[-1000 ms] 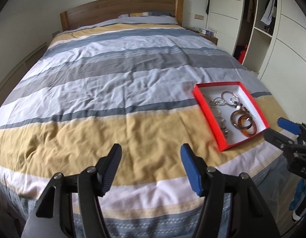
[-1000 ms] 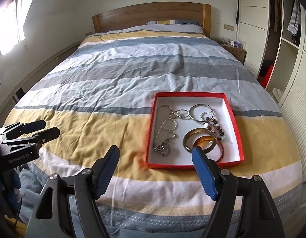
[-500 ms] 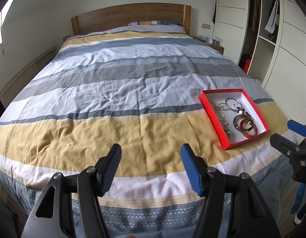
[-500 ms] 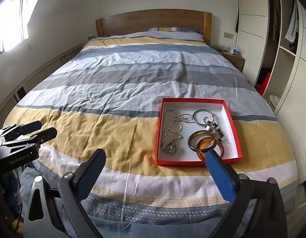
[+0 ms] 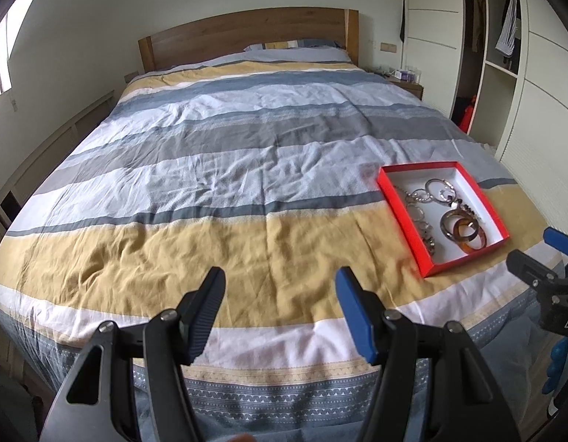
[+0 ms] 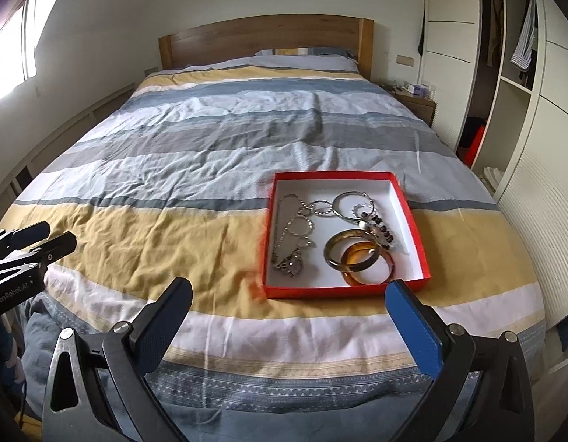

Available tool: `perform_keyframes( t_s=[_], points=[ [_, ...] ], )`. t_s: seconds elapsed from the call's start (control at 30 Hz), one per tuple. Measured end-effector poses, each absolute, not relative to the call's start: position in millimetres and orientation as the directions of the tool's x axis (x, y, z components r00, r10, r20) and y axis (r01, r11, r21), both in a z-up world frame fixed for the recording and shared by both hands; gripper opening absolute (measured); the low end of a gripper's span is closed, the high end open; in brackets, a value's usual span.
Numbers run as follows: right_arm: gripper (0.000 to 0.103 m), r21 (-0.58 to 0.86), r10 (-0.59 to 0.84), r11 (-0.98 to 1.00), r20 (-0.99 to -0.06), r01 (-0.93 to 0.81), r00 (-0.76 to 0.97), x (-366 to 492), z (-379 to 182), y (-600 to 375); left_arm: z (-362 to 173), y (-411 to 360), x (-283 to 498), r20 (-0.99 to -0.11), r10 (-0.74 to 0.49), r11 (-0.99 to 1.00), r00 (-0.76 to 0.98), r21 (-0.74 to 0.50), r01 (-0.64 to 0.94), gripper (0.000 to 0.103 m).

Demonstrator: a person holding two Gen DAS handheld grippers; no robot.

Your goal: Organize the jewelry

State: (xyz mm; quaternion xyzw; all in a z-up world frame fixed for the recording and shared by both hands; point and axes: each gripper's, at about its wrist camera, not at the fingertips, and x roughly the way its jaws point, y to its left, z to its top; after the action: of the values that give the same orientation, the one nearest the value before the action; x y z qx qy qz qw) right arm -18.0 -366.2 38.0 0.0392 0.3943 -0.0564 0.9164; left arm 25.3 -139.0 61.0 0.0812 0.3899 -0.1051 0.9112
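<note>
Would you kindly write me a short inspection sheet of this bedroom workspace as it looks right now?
Surface: bed with striped, wrinkled duvet.
Job's things: red tray near the foot, holding bangles, a silver chain, a large ring and beads, heaped together.
Clutter: nothing seen on the duvet beyond the tray.
Grippers: left tongs open, empty, over the bed's foot; right tongs open wider, empty, short of the tray.
Cables: nothing seen.
Surroundings: wooden headboard, nightstand with small items, open wardrobe with hanging clothes.
</note>
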Motion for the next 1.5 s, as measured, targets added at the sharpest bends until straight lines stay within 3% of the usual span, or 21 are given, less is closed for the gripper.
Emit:
perform_keyframes(
  t_s=[1.5],
  points=[
    [0.102, 0.022, -0.085, 0.987, -0.767, 0.159, 0.636, -2, -1, -384, 15, -154, 44, -0.787, -0.103, 0.961, 0.608, 0.079, 0.266, 0.06]
  ],
)
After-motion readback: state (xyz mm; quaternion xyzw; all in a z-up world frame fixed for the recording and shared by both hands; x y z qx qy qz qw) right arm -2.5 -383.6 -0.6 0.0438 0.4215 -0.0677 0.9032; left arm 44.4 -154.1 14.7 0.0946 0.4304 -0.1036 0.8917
